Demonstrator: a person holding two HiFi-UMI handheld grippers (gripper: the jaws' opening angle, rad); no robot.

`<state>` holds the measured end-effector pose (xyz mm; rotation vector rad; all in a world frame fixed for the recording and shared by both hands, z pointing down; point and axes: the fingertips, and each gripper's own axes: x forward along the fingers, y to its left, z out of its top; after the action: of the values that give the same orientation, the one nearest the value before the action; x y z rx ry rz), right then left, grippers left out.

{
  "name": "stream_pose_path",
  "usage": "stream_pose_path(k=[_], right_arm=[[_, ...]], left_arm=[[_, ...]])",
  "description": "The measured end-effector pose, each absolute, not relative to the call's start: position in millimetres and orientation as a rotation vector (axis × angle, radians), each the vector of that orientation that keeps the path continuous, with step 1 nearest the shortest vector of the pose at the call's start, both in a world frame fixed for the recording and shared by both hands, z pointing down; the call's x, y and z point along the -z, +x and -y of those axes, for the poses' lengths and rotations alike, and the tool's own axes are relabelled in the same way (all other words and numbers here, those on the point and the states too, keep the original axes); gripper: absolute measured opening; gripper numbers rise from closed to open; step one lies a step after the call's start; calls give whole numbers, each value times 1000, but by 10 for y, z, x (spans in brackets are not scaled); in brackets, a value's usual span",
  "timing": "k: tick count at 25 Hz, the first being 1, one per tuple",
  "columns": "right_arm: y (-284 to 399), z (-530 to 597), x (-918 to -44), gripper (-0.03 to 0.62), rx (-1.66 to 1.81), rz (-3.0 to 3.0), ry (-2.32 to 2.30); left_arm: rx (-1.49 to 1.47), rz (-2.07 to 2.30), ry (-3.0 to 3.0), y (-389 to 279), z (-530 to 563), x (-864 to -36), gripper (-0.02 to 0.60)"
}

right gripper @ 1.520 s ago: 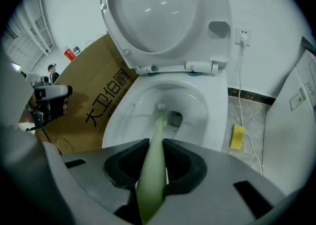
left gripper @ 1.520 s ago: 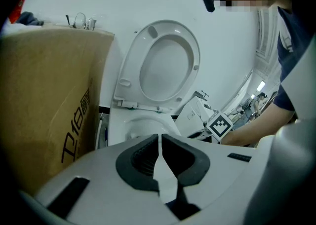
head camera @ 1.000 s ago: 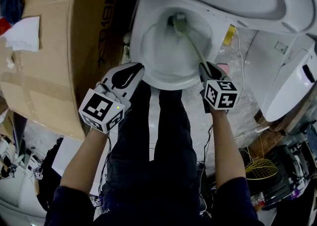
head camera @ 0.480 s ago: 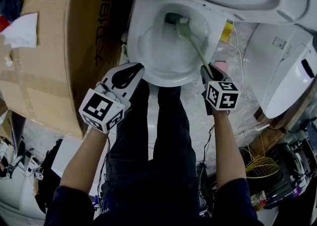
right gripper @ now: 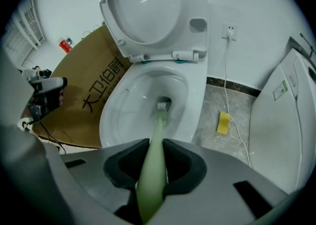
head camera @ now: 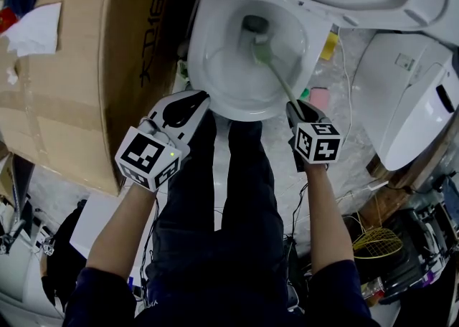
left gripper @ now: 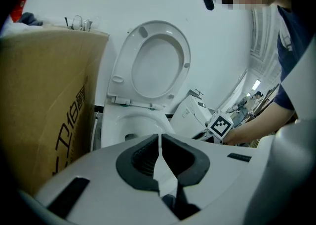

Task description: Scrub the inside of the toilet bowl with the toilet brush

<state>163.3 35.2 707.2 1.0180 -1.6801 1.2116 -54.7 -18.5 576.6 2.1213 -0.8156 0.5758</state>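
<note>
Clamping toilet brush (right gripper: 158,125), right tool (right gripper: 151,165).

One camera on the person's head looks steeply down past the legs (head camera: 237,196) onto the toilet bowl (head camera: 215,67), left gripper (head camera: 195,97) and right gripper (head camera: 294,107). The left gripper's camera sits low beside the cardboard box (left gripper: 44,105), facing the bowl from a little back. The right gripper's looks along the toilet brush (right gripper: 157,130) into it, nearer. All three share bowl and box.

Toilet bowl (head camera: 215,74) ahead, toilet brush (head camera: 275,76) down inside it — cardboard box (head camera: 72,82) to its left, sponge (head camera: 330,47) on floor (right gripper: 215,101) right
</note>
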Motion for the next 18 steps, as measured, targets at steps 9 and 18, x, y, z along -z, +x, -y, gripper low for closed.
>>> stream_pose_path(k=[9,18], right_arm=[[1439,-533,-7087,89,-1227,1684,978],[1208,-585,-7056,89,-1239,1695,952]], left_arm=[[-560,835,2117,-646,84,-5748,44],[-539,840,2114,-729,22,-5710,44]])
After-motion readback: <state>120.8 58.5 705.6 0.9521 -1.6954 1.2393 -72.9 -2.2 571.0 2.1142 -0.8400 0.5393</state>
